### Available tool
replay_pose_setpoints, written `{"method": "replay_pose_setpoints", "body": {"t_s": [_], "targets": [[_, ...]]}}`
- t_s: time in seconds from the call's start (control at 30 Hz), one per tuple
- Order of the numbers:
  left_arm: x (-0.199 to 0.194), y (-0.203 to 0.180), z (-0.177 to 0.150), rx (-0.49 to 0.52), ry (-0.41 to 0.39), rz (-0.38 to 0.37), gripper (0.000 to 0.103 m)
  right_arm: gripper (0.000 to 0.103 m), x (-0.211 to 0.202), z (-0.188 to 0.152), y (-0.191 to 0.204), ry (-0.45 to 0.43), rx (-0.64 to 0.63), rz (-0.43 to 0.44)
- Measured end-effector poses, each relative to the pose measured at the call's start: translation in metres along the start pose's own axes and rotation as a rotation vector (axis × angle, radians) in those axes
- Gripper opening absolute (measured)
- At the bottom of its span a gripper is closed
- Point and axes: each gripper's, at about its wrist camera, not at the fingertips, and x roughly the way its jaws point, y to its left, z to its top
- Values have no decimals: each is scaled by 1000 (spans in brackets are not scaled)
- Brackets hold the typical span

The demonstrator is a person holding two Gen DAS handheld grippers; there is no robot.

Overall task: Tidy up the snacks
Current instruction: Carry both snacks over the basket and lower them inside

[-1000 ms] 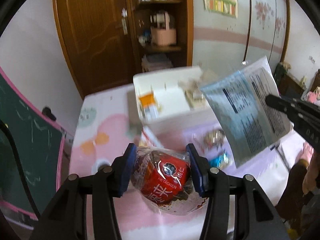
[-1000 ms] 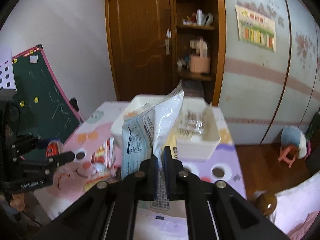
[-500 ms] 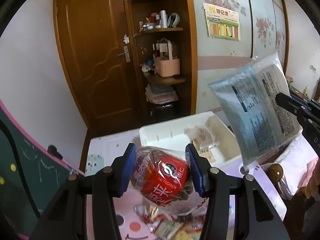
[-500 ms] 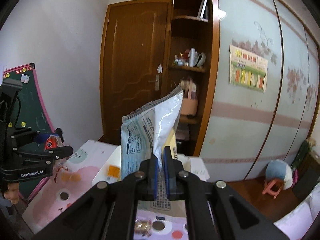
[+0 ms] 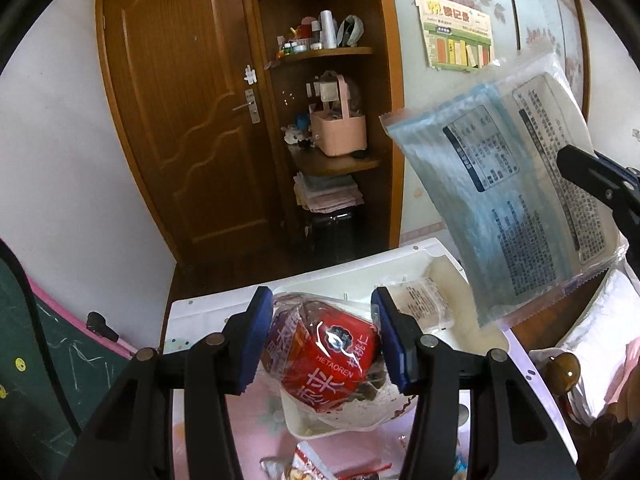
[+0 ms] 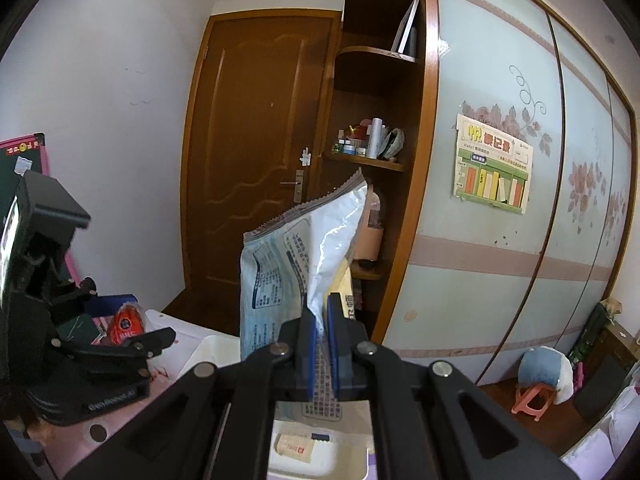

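My left gripper (image 5: pixel 322 340) is shut on a clear bag holding a red snack pack (image 5: pixel 330 368), held above the near edge of the white bin (image 5: pixel 408 256). It also shows at the left of the right wrist view (image 6: pixel 160 344). My right gripper (image 6: pixel 322 320) is shut on the lower edge of a light-blue printed snack bag (image 6: pixel 280 280), held upright above the bin (image 6: pixel 352 468). That bag (image 5: pixel 516 200) hangs at the right of the left wrist view, over the bin. A small wrapped snack (image 5: pixel 424 304) lies inside the bin.
The bin stands on a pink patterned table (image 5: pixel 256 432) with loose snack packets (image 5: pixel 312 464) at its near edge. Behind are a brown door (image 5: pixel 188 120), corner shelves (image 5: pixel 332 160) and a wardrobe (image 6: pixel 520 240). A green chalkboard (image 5: pixel 40 360) leans at the left.
Both grippers have risen with their snacks and tilted up, so the views now show more wall and door. The left gripper's red pack now sits over the bin's near edge.
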Motion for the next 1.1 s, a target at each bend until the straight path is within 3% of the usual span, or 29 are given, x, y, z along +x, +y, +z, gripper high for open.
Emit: {"method": "replay_pose_setpoints", "body": {"t_s": [0.3,0.87,0.93,1.0,1.1], "targets": [[58,-4,0,-16,64,9,50,5,45,-15,-1,69,26,9],[171,-4,-25,-44,229,12,52,6,152,-71,4,340,88,65],[182,-3,-25,-48,236,14,58,8,163,-77,5,377,105,77],[184,0,-29,-63,243,7,88,11,175,-83,5,428,135,109],[185,5,-32,-85,223,-3,95,23,186,-90,2,466,169,118]]}}
